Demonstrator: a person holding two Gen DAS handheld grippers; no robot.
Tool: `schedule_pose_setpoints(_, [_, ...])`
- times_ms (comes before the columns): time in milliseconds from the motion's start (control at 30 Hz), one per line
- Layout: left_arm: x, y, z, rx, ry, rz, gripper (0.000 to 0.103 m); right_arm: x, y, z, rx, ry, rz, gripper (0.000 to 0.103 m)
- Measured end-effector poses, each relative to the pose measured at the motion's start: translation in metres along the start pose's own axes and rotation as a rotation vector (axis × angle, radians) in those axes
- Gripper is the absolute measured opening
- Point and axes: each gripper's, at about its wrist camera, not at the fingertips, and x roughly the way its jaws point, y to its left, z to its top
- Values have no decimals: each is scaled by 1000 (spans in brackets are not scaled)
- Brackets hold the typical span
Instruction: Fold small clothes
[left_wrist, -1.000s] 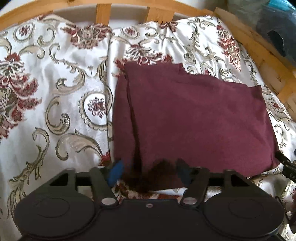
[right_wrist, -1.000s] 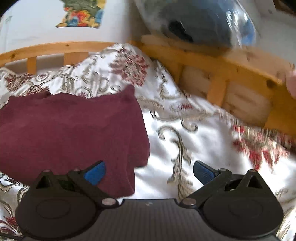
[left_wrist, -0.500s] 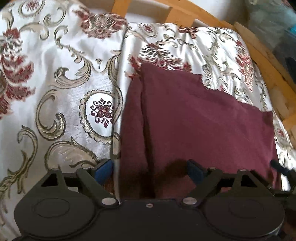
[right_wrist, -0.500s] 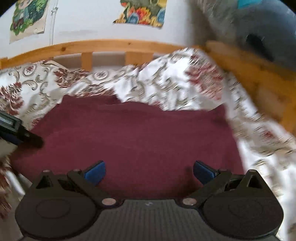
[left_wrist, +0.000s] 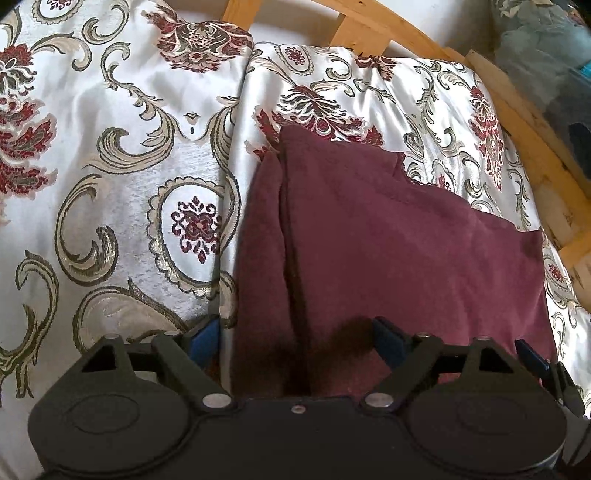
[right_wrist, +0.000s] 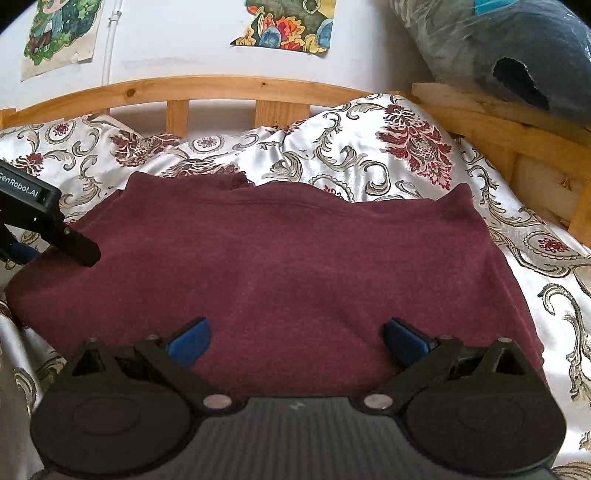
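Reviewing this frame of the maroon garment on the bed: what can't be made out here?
- Garment near edge: hidden in both wrist views by the gripper bodies.
- Garment type: folded, no sleeves or neckline identifiable.
- Left gripper contact with cloth: fingertips in shadow, left wrist view.
- Wrapped bundle: cut off by the frame, right wrist view.

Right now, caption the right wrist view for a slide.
Open right gripper over a folded maroon garment on a floral bedspread.

Wooden slatted bed frame (right_wrist: 229, 88) against white wall (right_wrist: 177, 40); two posters (right_wrist: 284, 26) above it; patterned satin bedspread (left_wrist: 122, 155) below.
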Motion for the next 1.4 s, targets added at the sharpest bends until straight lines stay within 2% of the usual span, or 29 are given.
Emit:
schedule_pose_setpoints(67, [-3,-2,-1,0,-6,-3,70,-1,0,-1,0,-3,-1,103])
schedule_pose_setpoints(333, [-12,-9,-6,4,-62,6,51,-2,-2,-3,18,-8,9,103])
schedule_pose_setpoints(467, [-3,4,-3,-67,-35,-9,53,-2,-2,-3,24,-8,13,103])
schedule_pose_setpoints(600, [-1,0,-5,-32,-36,5,52,-2,-2,-2,25,-7,13,103])
schedule_pose_setpoints(667, [-3,-8,-5,11,-45,22,44,-2,-2,-3,26,-8,13,103])
schedule_pose_setpoints(733, [-7,-15,-7,56,-66,39,29,-2,-2,-3,27,-9,13,103])
schedule_pose_setpoints(833, [-13,-23,-8,102,-94,64,20,-1,-3,-3,30,-7,16,103])
schedule_pose_setpoints(1033, [-18,-32,4,84,-48,104,17,-1,-15,1,87,19,76,103])
schedule_pose_setpoints(1133, [-25,-46,9,99,-43,140,16,-4,-21,8,70,54,116,103])
schedule_pose_setpoints(1300, [-36,-89,6,260,-72,277,16,-19,-34,11,74,87,138,103])
schedule_pose_setpoints(1400, [-39,-107,2,308,-95,326,15,-28,-41,10,74,80,130,103])
